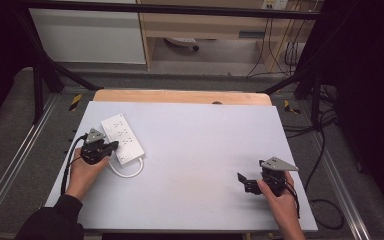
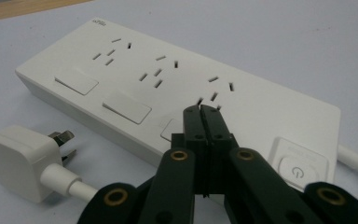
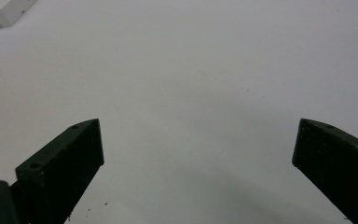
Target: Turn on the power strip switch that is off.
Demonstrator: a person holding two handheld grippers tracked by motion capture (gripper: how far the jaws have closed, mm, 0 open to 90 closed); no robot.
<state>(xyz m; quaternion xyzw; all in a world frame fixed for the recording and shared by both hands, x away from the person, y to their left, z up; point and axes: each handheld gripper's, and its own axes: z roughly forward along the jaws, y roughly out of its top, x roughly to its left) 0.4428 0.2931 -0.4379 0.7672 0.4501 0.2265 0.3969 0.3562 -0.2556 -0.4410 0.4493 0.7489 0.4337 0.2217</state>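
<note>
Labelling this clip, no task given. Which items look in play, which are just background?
In play (a guess):
- power strip, under the shut left gripper
- its plug, lying loose beside it
- cable
- right gripper, open over bare table

Background:
- wood board at the table's far edge
- cabinet
- floor cables

Left claw (image 1: 111,146) at left side of high view, held by left hand (image 1: 86,167), dark sleeve (image 1: 50,222) on forearm coming from bottom left corner. In left gripper view, its two black jaws pressed together, tips meeting, nothing between. Right claw (image 1: 242,181) at lower right, held by right hand (image 1: 279,197), pointing to left. In right gripper view, its jaws stand wide apart, empty.
</note>
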